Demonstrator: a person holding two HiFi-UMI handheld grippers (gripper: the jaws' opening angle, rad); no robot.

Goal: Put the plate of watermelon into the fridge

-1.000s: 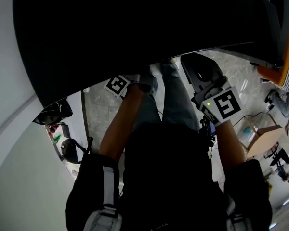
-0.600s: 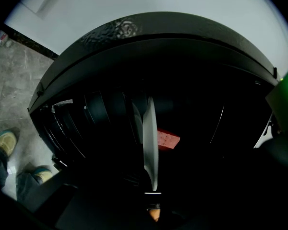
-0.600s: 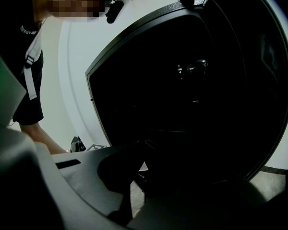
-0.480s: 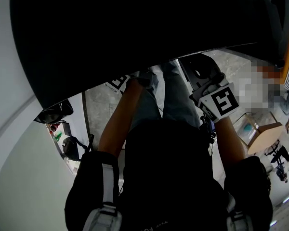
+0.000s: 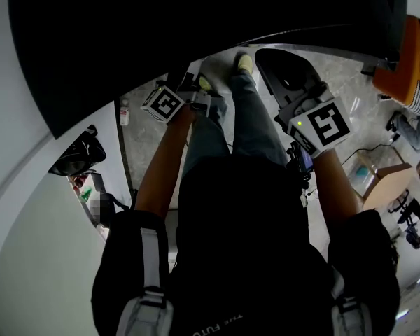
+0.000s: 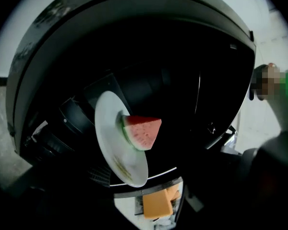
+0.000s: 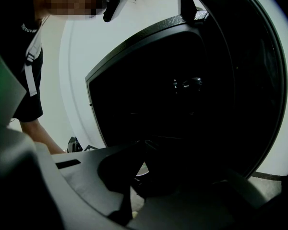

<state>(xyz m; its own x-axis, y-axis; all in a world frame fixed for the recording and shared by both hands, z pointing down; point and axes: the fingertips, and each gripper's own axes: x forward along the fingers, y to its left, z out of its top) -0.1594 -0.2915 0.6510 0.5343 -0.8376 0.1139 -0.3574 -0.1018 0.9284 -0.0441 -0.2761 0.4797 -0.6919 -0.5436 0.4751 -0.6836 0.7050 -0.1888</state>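
Plate (image 6: 109,128) w/ watermelon wedge (image 6: 143,131) inside the dark fridge (image 5: 196,33), L tongs off it.
L→R: white wall (image 5: 7,82) runs along the fridge's curved edge, w/ a narrow floor (image 5: 143,152) strip free by the legs. L gripper (image 5: 185,93) jaws just opened, spread, nothing btwn. White plate ahead, red wedge w/ green rind. R gripper (image 7: 137,174) jaws pressed together, empty.

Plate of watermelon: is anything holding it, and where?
Nothing holds the plate. The left gripper has just opened its jaws, with nothing between them.
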